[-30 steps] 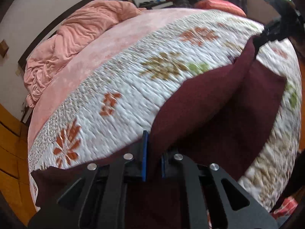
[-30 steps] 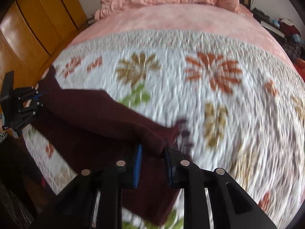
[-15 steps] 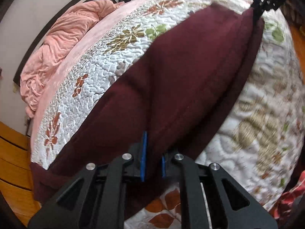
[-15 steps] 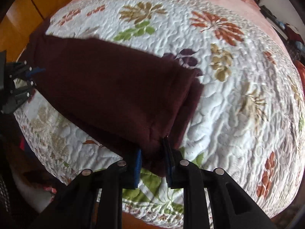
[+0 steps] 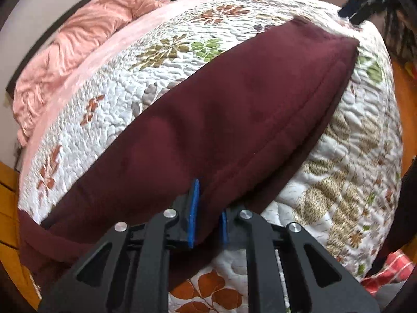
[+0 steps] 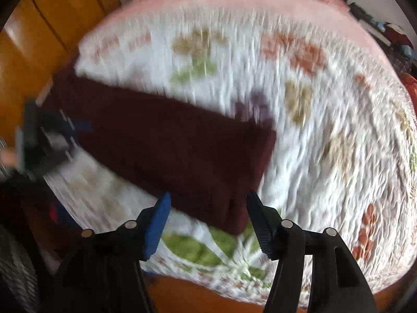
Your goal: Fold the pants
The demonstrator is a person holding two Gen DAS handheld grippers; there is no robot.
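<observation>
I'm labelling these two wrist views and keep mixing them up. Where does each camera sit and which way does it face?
Left wrist: on the left gripper, looking down along the maroon pants it clamps; its black fingers show.
Right wrist: on the right gripper, its jaws just opened, facing the pants' other end.
Shared: pants, floral quilt, and each other's gripper.

I see maroon pants (image 5: 221, 120), white quilt (image 5: 109, 104) with orange, green, tan leaf print, pink blanket (image 5: 78, 41), black grippers with blue pads (image 5: 194, 208).
</observation>
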